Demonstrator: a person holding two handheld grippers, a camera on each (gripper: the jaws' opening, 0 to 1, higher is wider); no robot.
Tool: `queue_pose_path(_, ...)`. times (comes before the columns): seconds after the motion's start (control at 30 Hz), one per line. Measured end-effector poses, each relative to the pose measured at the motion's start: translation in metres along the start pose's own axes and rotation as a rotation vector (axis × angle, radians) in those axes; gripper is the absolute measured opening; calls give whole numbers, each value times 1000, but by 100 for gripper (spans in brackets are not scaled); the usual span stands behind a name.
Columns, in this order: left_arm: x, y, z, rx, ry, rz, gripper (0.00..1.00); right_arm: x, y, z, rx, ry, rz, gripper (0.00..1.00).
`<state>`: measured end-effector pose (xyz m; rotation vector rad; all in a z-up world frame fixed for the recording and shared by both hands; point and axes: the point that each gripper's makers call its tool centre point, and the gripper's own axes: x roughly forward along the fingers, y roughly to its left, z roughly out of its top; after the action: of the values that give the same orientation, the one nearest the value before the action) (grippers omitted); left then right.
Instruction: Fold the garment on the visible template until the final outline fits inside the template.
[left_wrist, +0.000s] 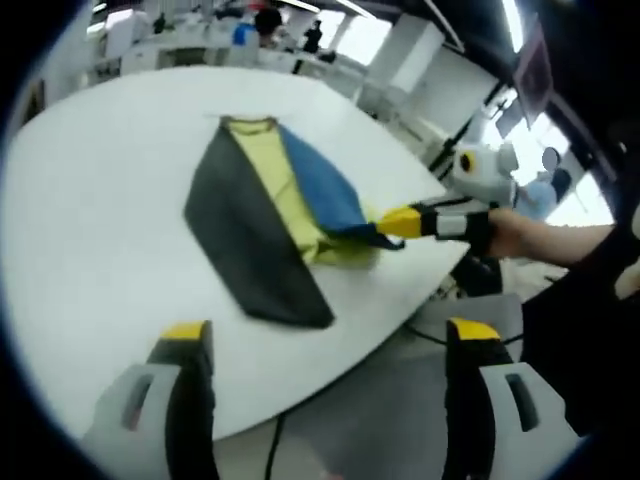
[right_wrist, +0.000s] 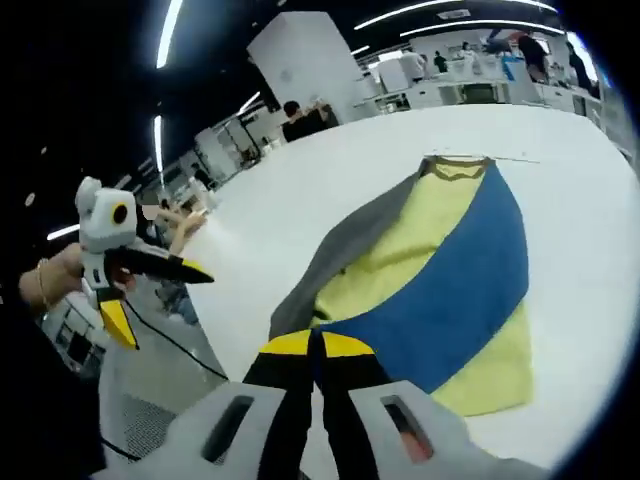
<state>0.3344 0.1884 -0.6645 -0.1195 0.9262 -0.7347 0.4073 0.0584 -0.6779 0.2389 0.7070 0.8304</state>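
Note:
A garment with dark grey, yellow and blue panels lies on the white table, collar towards the far side. In the left gripper view my right gripper comes in from the right, shut on the blue and yellow edge near the table's rim. The right gripper view shows its jaws closed together on the blue panel of the garment. My left gripper is open and holds nothing, hovering off the table's near edge. It also appears at the left of the right gripper view, held in a hand.
The table edge runs close by the garment, with grey floor and a black cable below it. Desks and people stand in the background beyond the table. A person's hand and dark sleeve reach in from the right.

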Motion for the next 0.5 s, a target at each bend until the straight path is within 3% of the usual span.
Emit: queue_pose_path(0.5,-15,-9,3,38,-19,41,94,-59,-49,43,146,-176,-92,2)
